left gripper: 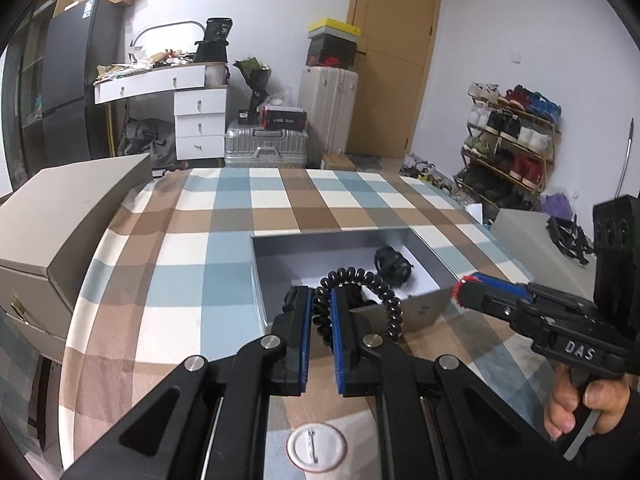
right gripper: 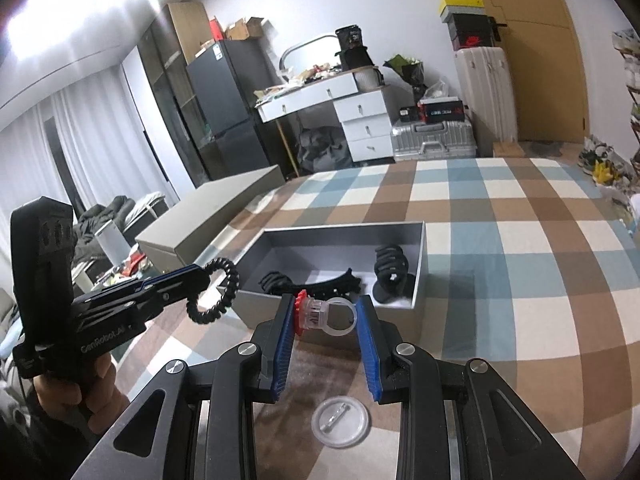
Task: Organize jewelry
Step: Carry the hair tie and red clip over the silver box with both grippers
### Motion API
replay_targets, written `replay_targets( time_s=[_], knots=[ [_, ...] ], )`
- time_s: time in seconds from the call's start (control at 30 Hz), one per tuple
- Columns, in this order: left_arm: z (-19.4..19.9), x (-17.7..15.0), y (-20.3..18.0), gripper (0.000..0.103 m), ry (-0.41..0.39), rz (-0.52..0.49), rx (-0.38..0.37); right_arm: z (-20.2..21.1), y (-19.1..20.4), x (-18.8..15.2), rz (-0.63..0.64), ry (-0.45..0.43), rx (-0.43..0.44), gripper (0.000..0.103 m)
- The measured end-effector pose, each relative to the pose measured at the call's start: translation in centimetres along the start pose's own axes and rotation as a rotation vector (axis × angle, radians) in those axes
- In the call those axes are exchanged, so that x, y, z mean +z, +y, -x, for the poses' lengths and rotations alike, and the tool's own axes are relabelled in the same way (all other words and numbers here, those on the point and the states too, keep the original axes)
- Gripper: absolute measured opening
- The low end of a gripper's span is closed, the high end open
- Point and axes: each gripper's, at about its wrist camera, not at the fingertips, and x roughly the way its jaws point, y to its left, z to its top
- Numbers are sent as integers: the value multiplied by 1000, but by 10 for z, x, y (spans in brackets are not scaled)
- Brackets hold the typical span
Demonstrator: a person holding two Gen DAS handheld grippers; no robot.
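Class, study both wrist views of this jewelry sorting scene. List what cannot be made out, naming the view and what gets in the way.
- Left wrist view: the gray box interior's near part is hidden by the left claw and its spiral hair tie.
- Left wrist view: the ring in the right claw shows only a red speck.
- Right wrist view: the round badge shows only its pin back.
- Both views: the claw clip lies too dark for detail.

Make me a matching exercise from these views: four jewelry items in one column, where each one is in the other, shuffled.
Items:
1. black spiral hair tie
2. clear ring with red top
3. black claw clip
4. round clear badge

Places:
A. inside the grey box
B. held in the right claw
C. on the checked cloth, nearest the cameras
D. held in the left claw

Pairs: 1-D, 2-B, 3-A, 4-C
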Motion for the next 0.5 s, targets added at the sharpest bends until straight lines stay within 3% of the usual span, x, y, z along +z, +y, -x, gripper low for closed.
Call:
replay_targets(
  time_s=[0.5],
  knots=[
    [-19,15,16,5,-53,37,9,-24,-9,15,-101,-8,31,29]
  ],
)
